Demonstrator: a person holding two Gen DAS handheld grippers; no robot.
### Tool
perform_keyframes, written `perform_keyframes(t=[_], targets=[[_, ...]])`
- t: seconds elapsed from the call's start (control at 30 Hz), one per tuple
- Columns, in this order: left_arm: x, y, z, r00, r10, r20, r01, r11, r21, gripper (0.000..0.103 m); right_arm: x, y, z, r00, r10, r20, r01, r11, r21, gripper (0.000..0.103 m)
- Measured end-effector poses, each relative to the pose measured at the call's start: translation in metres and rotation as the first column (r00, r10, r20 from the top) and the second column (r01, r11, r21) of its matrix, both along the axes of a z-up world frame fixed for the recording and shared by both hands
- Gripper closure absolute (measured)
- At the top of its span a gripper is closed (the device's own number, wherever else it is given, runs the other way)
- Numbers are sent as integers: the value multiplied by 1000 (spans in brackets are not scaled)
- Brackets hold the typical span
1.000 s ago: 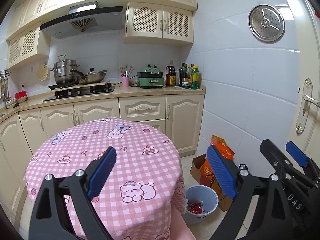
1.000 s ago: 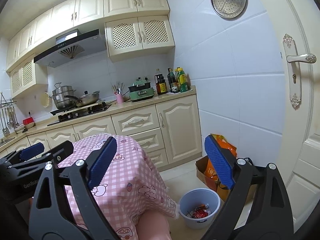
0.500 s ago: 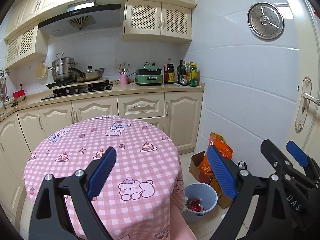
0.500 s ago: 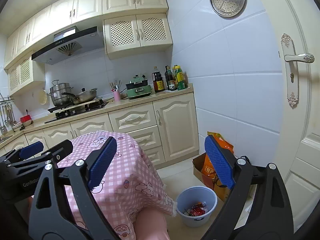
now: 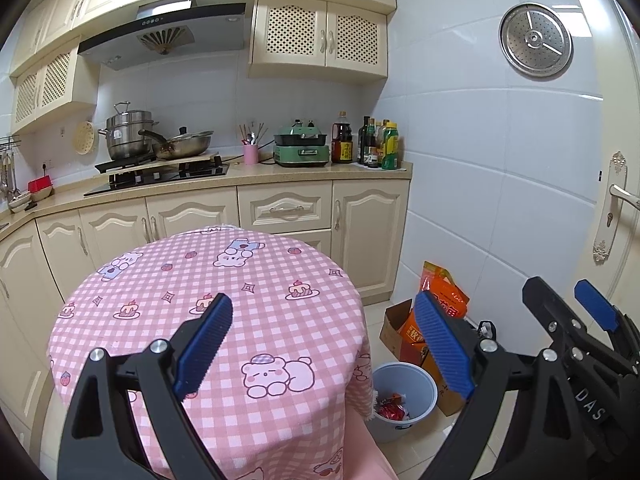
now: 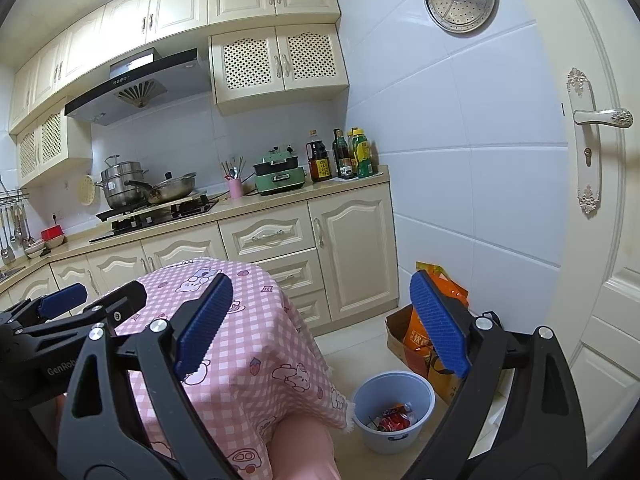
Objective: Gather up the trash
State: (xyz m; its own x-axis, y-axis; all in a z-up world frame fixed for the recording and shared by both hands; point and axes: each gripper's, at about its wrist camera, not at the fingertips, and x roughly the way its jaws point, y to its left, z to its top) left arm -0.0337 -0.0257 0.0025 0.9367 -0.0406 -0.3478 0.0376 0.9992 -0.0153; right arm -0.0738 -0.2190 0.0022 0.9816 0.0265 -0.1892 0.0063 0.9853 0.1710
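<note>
While both grippers hang with jaws wide apart and empty, the left gripper [image 5: 324, 344] sits over the pink checked desk [image 5: 256, 280], the right gripper [image 6: 320, 324] beside it. Right of the desk, a blue bin [image 6: 394, 416] on the floor holds what looks like red wrappers [image 6: 394, 420]; a cardboard box [image 6: 400, 332] stands just behind.

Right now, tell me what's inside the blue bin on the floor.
The blue bin holds crumpled red wrappers and a few small scraps. Anything beneath them, and the bottom near its front wall, is hidden.
</note>
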Motion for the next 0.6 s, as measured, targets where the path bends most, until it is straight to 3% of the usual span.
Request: perform_keyframes(t=[0.6], targets=[[1, 5, -1, 1000, 8, -6, -8, 1000, -7, 13, 1, 2, -2, 1000, 9, 0, -9, 1000, -8, 14]])
